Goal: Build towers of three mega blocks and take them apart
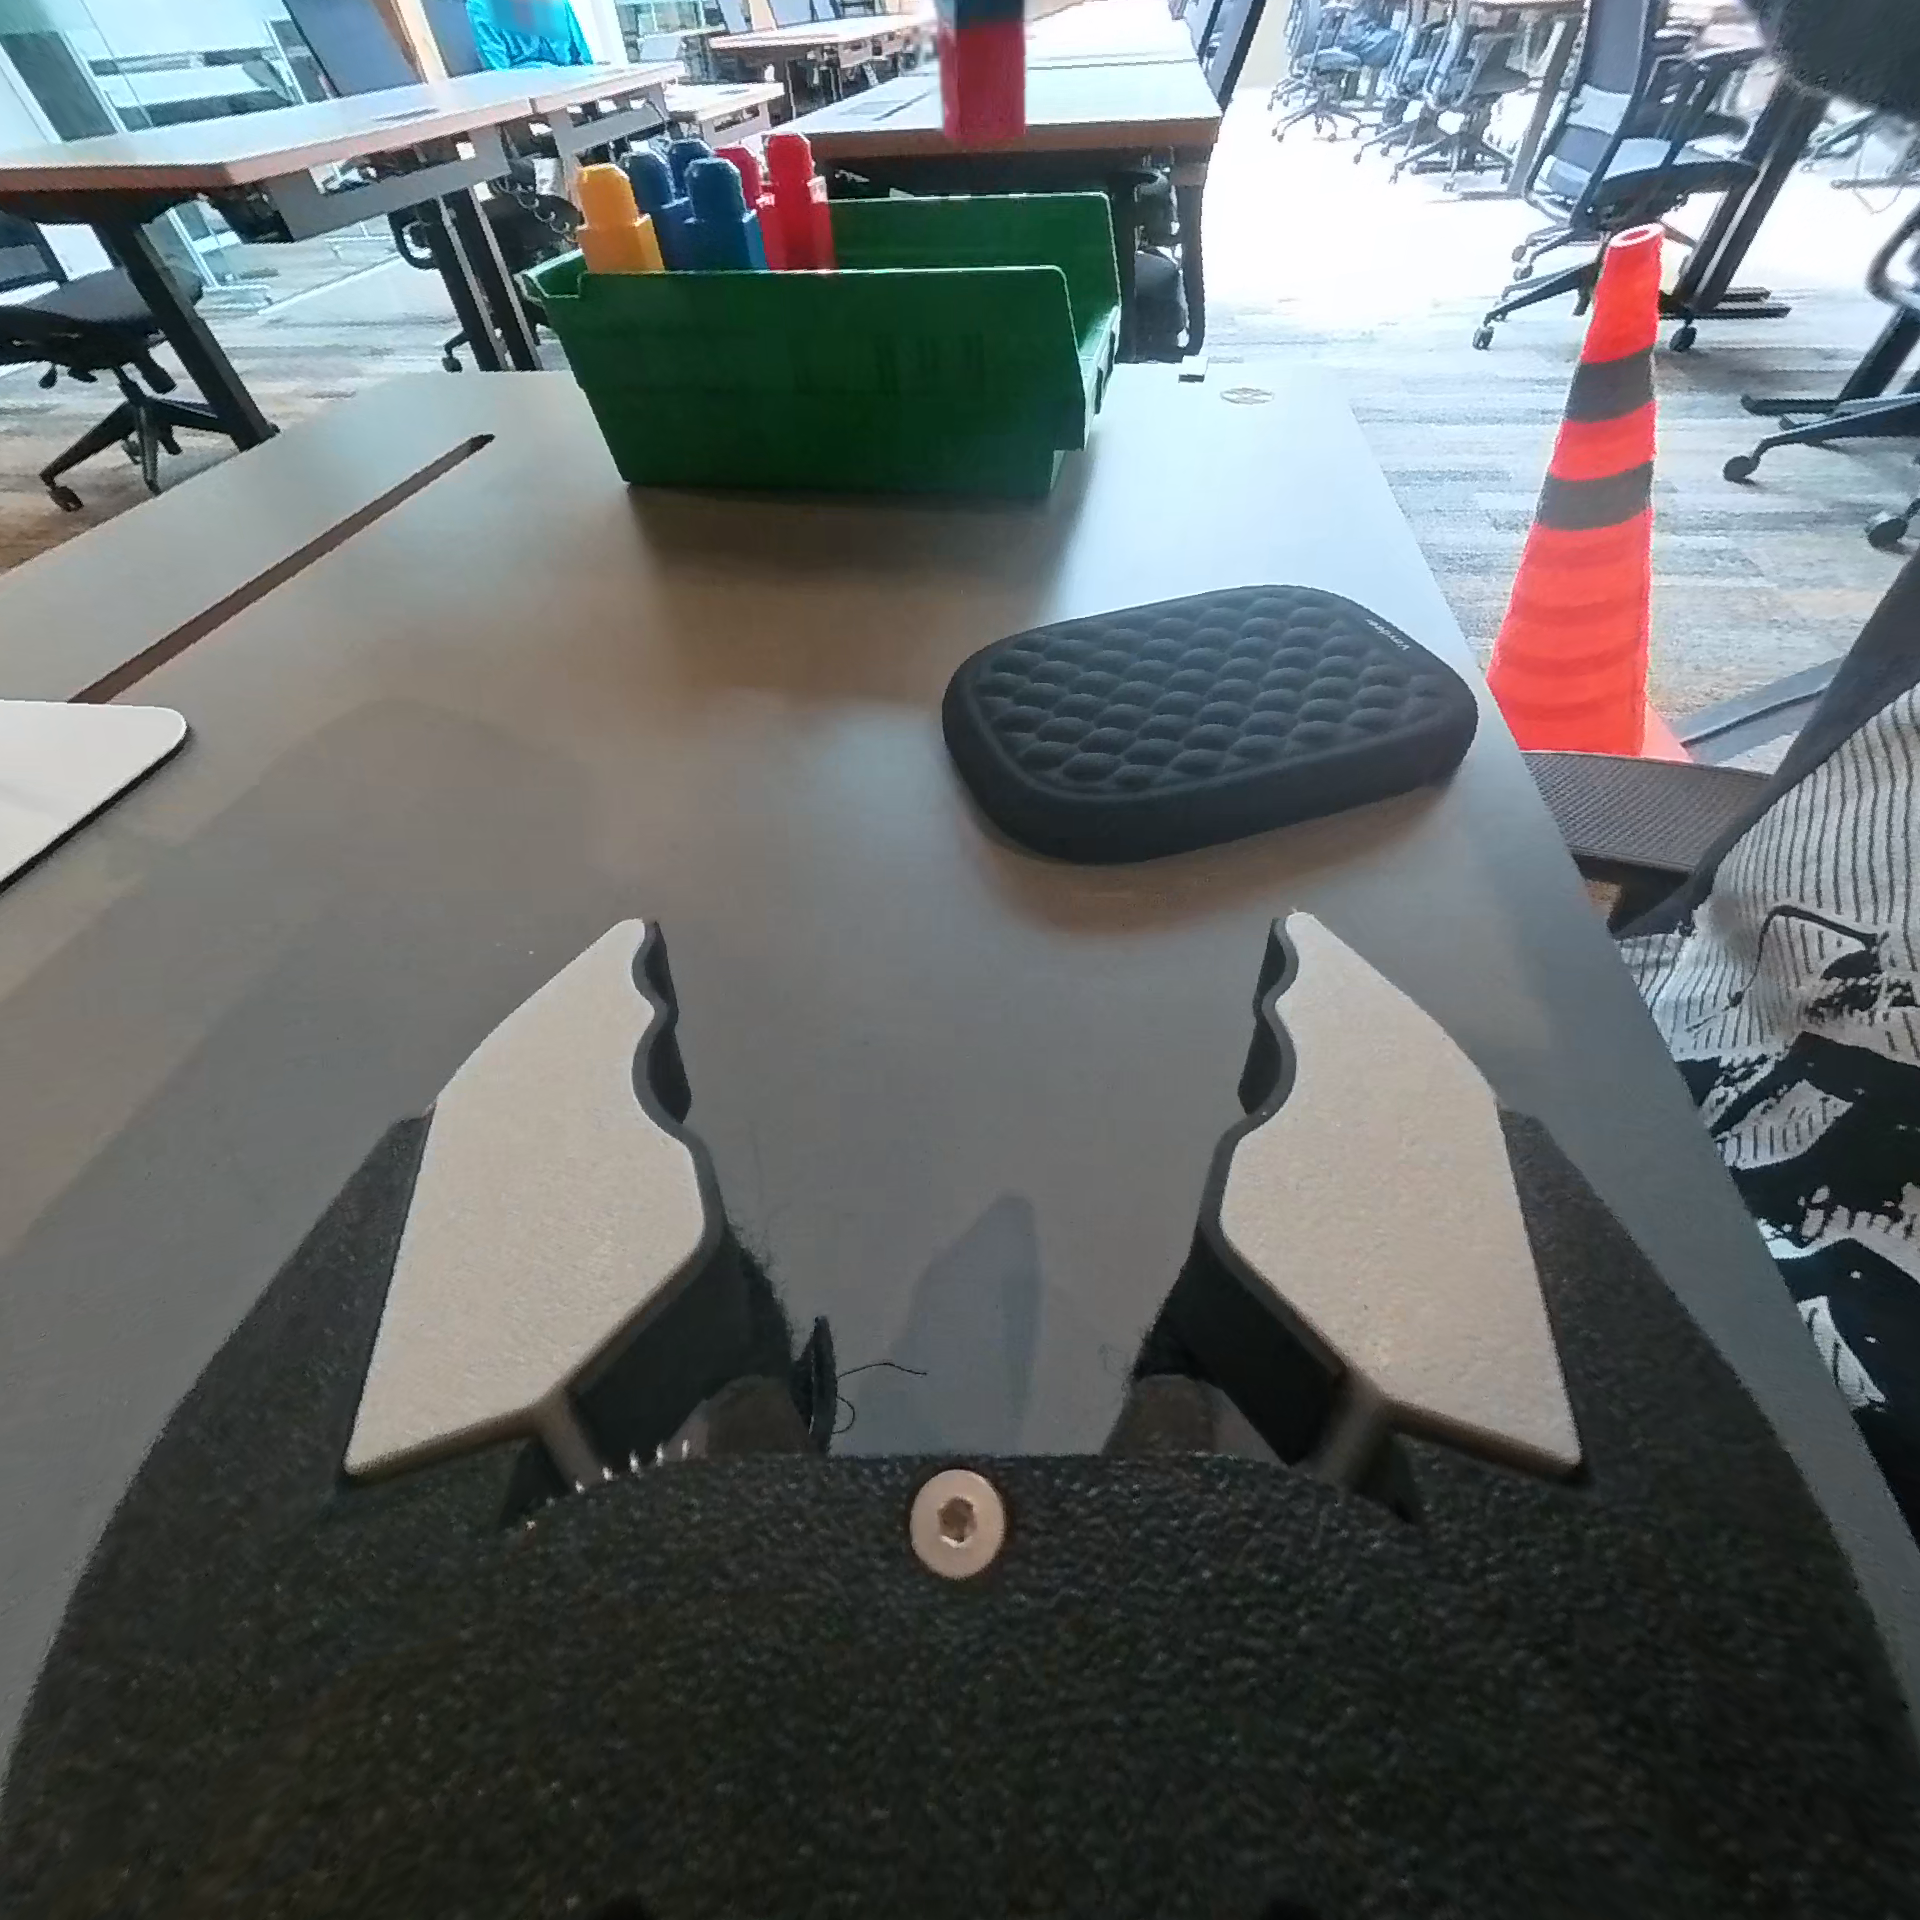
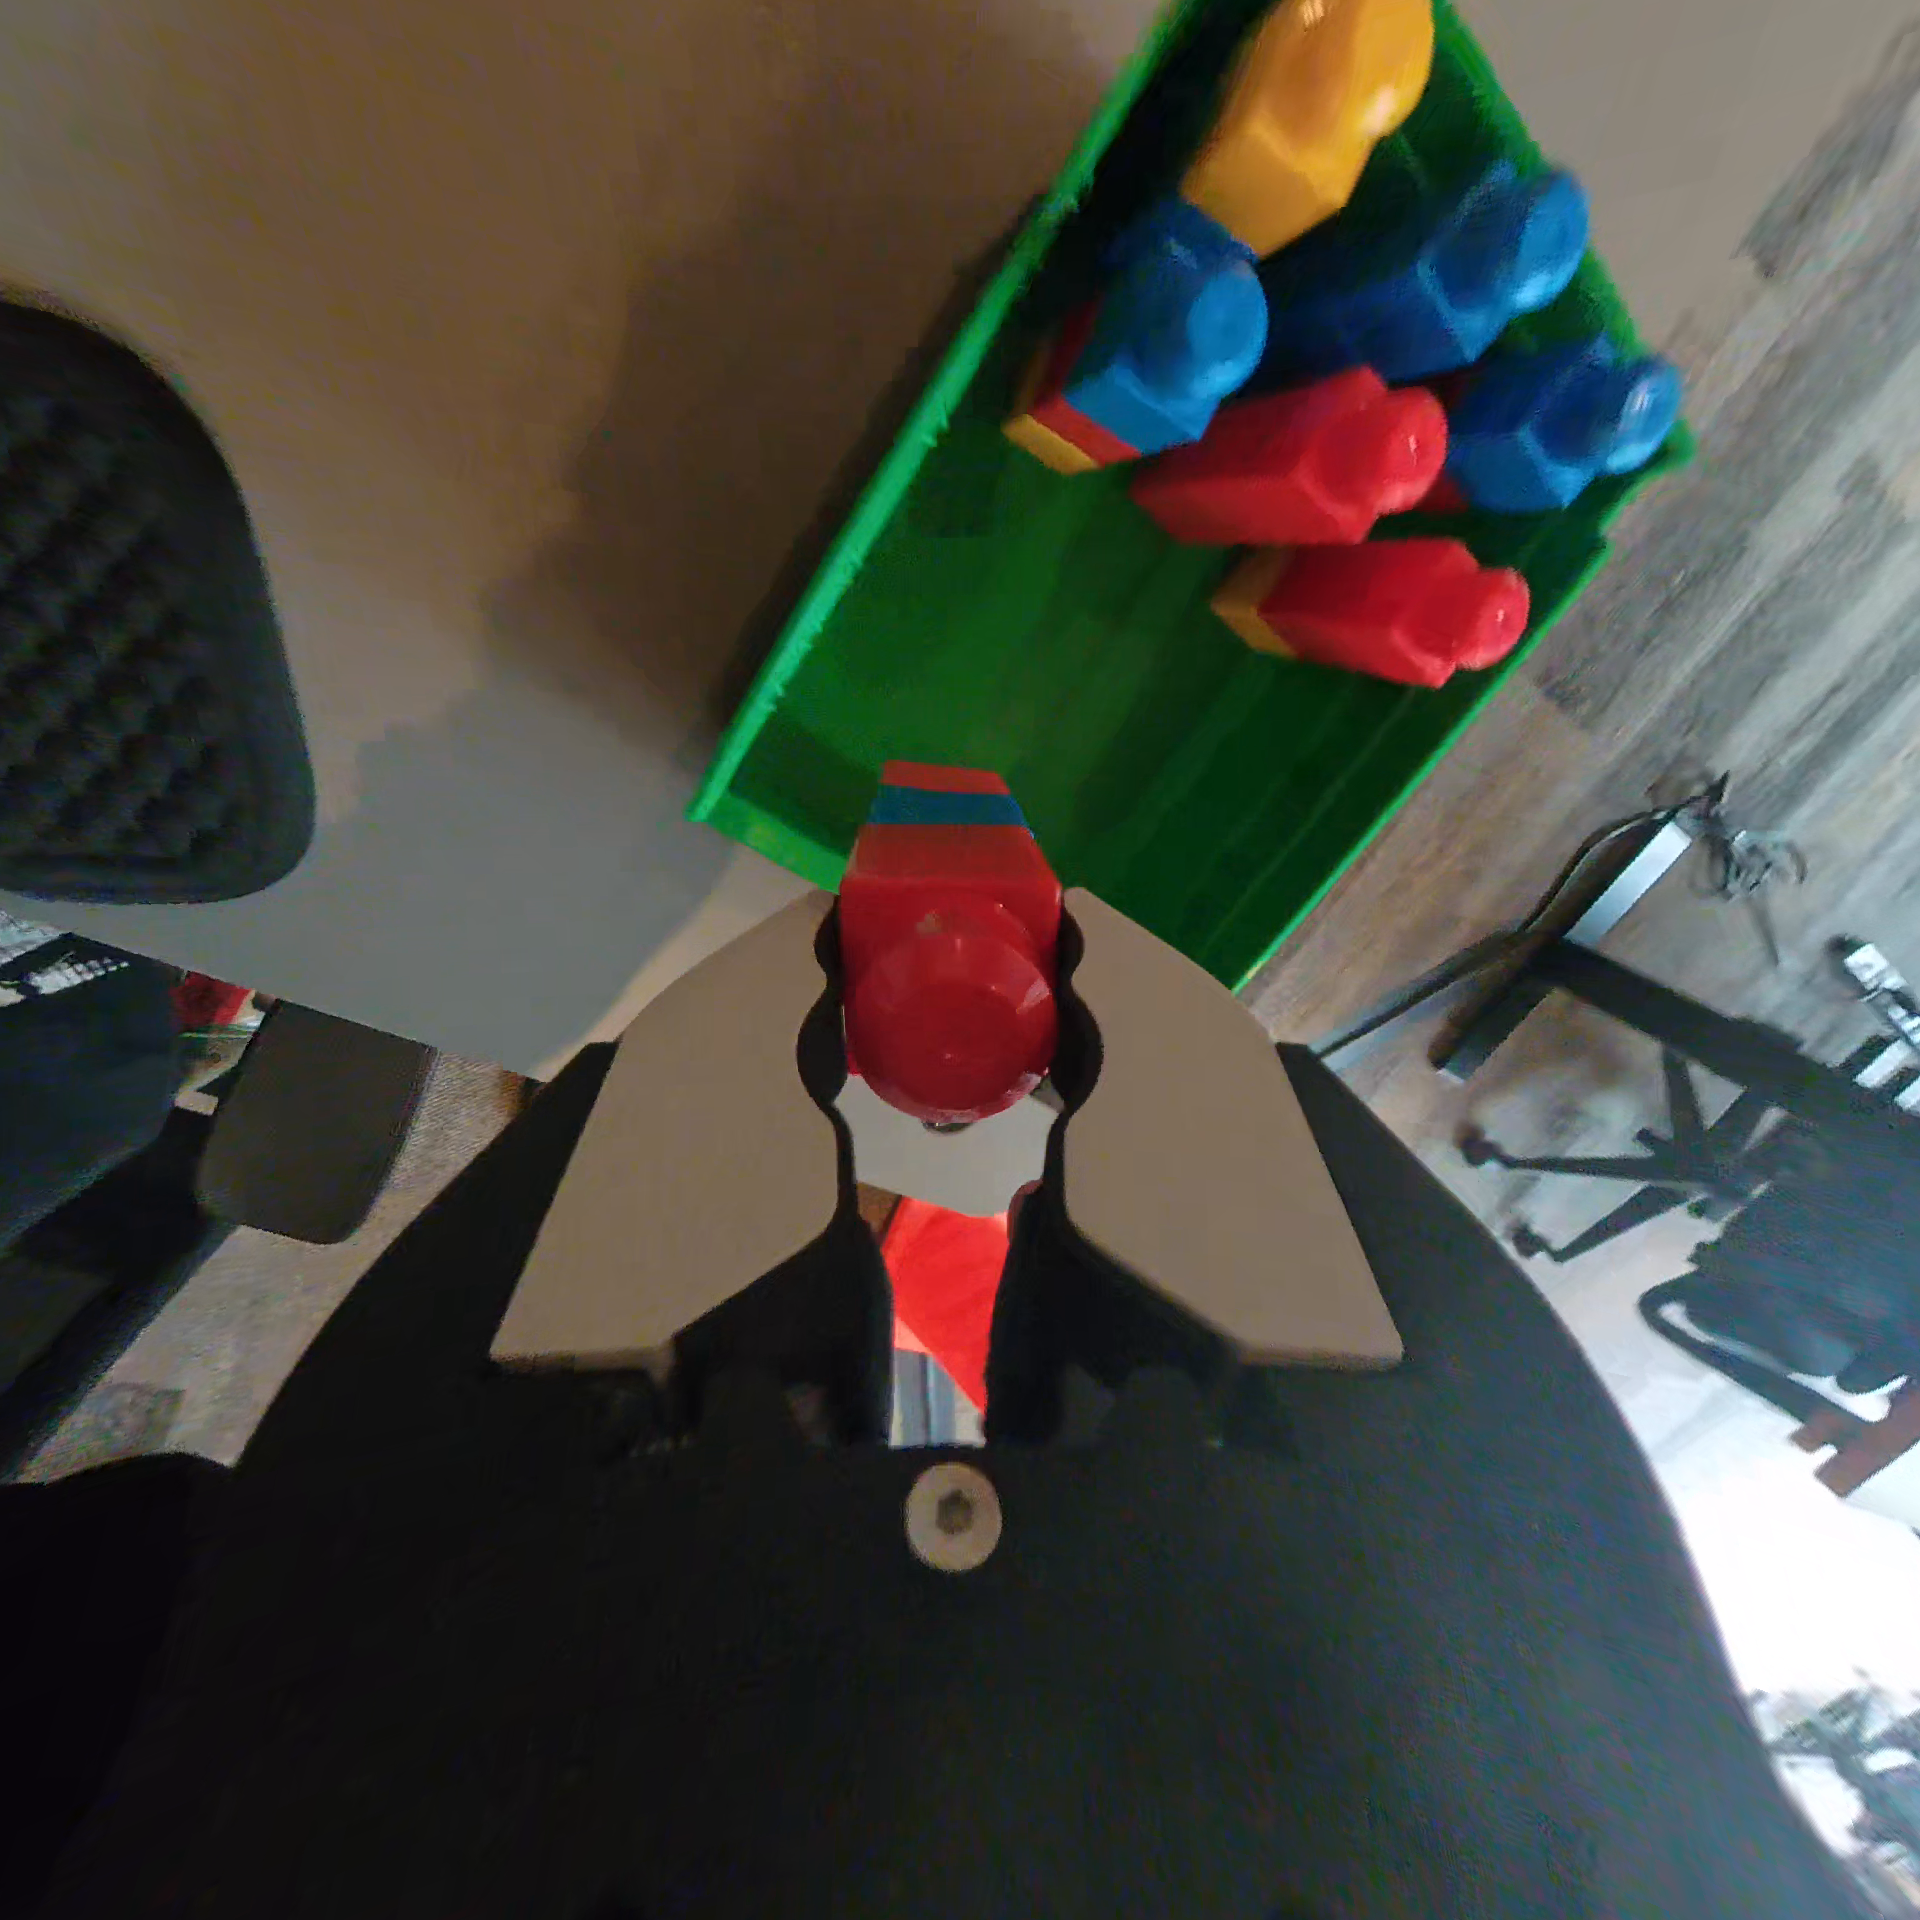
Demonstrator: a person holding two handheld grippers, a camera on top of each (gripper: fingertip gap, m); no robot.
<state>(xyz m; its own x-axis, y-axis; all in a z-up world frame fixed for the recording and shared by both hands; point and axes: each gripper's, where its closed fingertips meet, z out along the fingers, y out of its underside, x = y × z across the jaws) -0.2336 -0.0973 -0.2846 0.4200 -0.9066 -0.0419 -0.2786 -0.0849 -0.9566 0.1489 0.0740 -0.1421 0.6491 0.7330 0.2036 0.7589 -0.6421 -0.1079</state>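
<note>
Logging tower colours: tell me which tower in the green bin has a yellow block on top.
The tower at the bin's far end, beyond the blue-topped ones. It is the only one capped in yellow; the rest are topped blue or red.

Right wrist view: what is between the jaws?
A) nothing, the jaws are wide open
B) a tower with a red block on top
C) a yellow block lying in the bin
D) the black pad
B: the right gripper is shut on the tower, red block on top with blue and red below, above the green bin.
</note>
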